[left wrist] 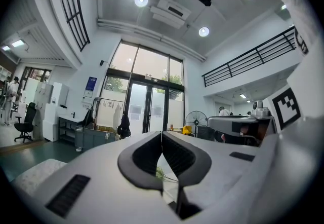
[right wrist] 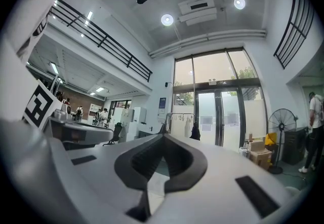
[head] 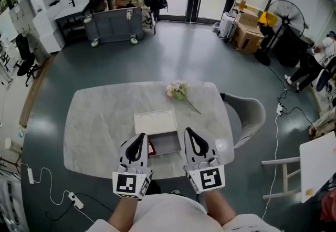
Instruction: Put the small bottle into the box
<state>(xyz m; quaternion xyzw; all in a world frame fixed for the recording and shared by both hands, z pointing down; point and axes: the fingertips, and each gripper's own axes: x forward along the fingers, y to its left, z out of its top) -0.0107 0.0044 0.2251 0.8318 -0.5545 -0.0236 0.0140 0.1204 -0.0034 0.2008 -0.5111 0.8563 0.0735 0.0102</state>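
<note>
- Presently, the left hand-held gripper [head: 142,135] sits over the near edge of the bench [head: 100,120]. Its jaws are pressed together with nothing between them. Its own view looks out across the room, not down at the work.
- A small red item, taken to be the small bottle [head: 151,148], shows just beside the left gripper's tip, at the left side of the box [head: 169,145]. The gripper body partly covers it, so I cannot tell whether it lies inside the box or against its outer wall.
- The box is open, and its pale lid [head: 155,121] lies flat on the bench, touching the far side of the box.
- The right hand-held gripper [head: 187,131] is by the box's right side, also fully closed and empty.
- Judgement: neither gripper holds the bottle, so no carry is in hand. If the bottle is outside the box, the next move calls for the left jaws to spread, tilt down and close on it, then a short lift over the wall.
- Also on the bench: a sprig of flowers [head: 179,91], well apart at the far side. A small pale round thing [head: 221,145] lies near the right edge, identity unclear.
- A grey chair [head: 251,115] stands at the bench's right. Nothing blocks the box opening, though the two grippers themselves crowd it.
</note>
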